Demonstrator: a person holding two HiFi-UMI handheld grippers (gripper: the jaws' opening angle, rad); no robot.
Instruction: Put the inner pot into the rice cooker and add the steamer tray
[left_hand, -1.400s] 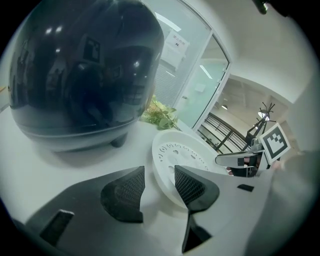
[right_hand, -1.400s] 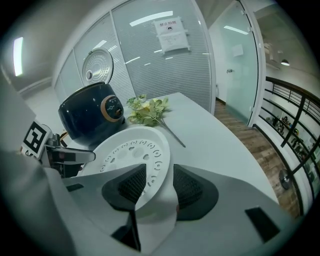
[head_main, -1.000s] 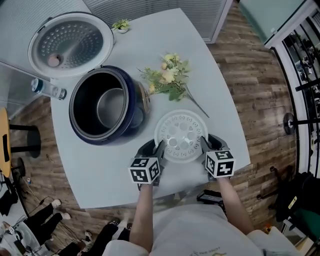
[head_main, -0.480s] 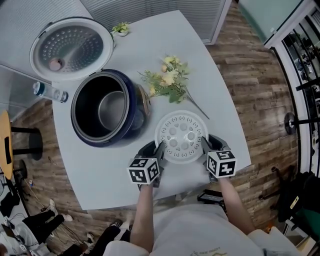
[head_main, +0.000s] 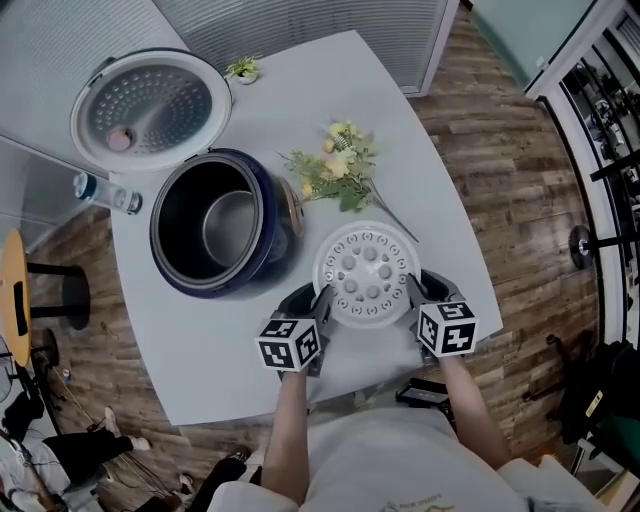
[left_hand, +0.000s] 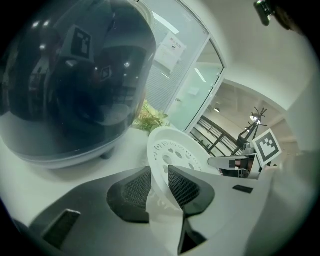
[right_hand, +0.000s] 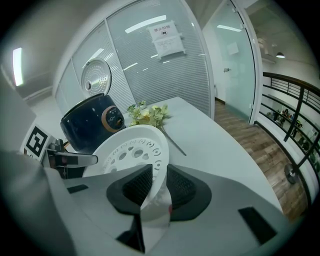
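Change from a second ago: the jaws of your left gripper (head_main: 321, 299) and right gripper (head_main: 412, 291) have just been closing. Each now pinches an opposite rim of the steamer tray (head_main: 367, 272). The tray keeps its place at the near side of the table (head_main: 300, 110), beside the rice cooker (head_main: 272, 250).
Rice cooker: lid (head_main: 150, 105) open, inner pot (head_main: 232, 228) inside.

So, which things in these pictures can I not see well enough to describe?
- Water bottle, head view: too small, label unreadable.
- Paper sign, right gripper view: print too small to read.
- Rice cooker, left gripper view: only its dark outer wall shows; the inside is hidden.
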